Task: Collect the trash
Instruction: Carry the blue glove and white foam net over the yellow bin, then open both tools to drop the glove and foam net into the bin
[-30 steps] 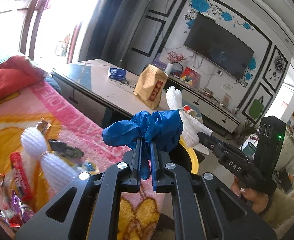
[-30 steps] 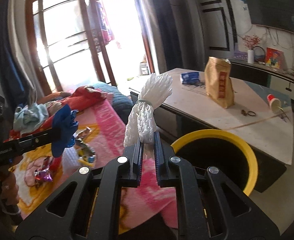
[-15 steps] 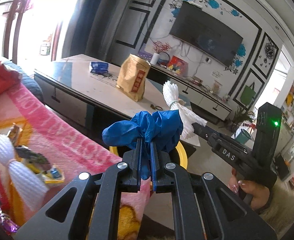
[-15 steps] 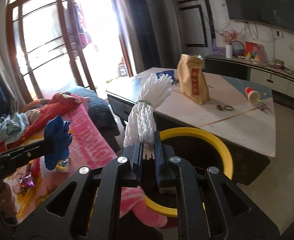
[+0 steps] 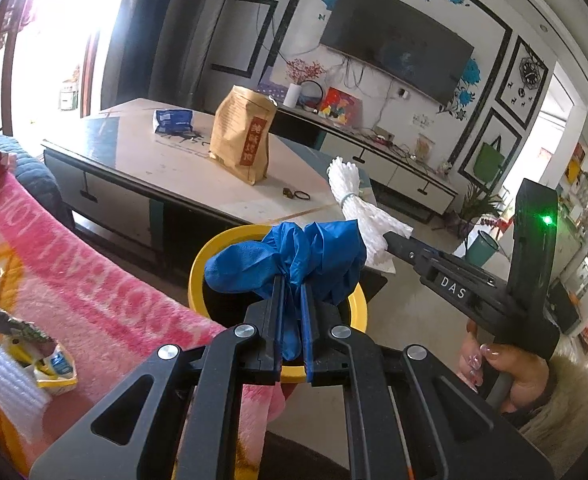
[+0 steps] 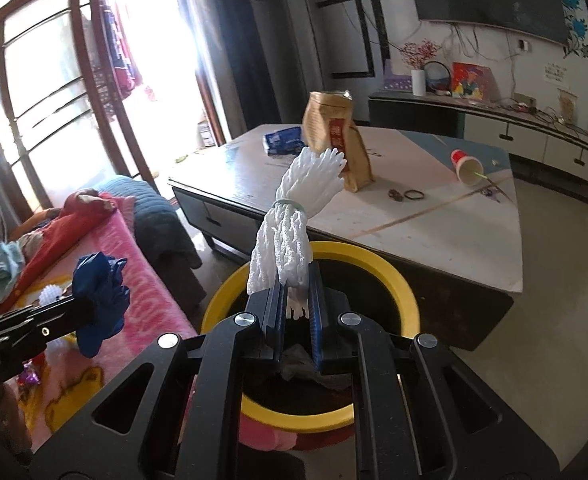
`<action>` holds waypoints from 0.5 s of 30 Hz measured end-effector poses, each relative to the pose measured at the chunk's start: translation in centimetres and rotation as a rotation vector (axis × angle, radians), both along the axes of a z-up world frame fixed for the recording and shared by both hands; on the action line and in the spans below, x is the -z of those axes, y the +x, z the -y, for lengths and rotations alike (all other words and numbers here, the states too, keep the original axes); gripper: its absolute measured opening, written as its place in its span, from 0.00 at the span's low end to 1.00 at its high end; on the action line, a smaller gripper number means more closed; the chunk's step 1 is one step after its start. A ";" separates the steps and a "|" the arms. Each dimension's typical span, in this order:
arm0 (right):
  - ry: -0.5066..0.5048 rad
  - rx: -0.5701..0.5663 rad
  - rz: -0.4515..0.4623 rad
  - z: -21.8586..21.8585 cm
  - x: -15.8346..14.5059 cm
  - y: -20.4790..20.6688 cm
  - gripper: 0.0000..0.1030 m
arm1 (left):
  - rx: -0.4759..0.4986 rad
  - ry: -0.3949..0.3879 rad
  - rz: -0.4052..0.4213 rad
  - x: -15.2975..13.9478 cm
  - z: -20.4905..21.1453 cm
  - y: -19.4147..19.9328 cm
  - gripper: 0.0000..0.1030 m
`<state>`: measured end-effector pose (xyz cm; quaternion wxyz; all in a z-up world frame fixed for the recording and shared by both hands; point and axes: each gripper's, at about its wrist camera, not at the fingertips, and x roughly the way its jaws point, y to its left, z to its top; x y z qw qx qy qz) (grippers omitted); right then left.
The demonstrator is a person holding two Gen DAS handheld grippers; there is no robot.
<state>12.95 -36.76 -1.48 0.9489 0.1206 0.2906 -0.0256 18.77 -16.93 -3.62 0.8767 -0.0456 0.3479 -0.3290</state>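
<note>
My left gripper (image 5: 292,292) is shut on a crumpled blue glove (image 5: 290,256) and holds it over the near rim of the yellow-rimmed trash bin (image 5: 198,264). My right gripper (image 6: 297,280) is shut on a white foam net sleeve (image 6: 294,220) and holds it upright above the same bin (image 6: 408,292). Dark trash lies inside the bin. The right gripper with the sleeve (image 5: 358,204) shows in the left wrist view, and the left gripper with the glove (image 6: 100,292) shows in the right wrist view.
A pink blanket (image 5: 94,292) holds wrappers (image 5: 26,336) and another white foam sleeve (image 5: 2,384). The coffee table (image 6: 434,220) behind the bin carries a brown paper bag (image 6: 336,140), a blue packet (image 6: 282,140) and a tipped red cup (image 6: 466,164).
Both grippers have moved from above the blanket toward the bin, and each now hangs its item over the bin's opening. Both stay shut.
</note>
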 end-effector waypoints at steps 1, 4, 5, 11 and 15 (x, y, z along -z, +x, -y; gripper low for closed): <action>0.001 0.006 -0.006 0.2 0.1 0.1 0.06 | 0.002 0.003 -0.001 0.1 0.3 -0.1 0.07; 0.013 0.024 -0.030 0.8 0.7 0.4 0.06 | 0.006 0.014 -0.013 0.8 0.9 0.4 0.07; 0.024 0.031 -0.040 1.1 1.0 0.6 0.06 | 0.007 0.018 -0.017 1.0 1.1 0.5 0.07; 0.054 0.052 -0.083 2.3 2.3 1.1 0.06 | 0.009 0.042 -0.046 2.4 2.2 1.5 0.07; 0.058 0.050 -0.108 2.6 3.0 1.4 0.06 | 0.012 0.059 -0.061 3.2 2.9 2.0 0.07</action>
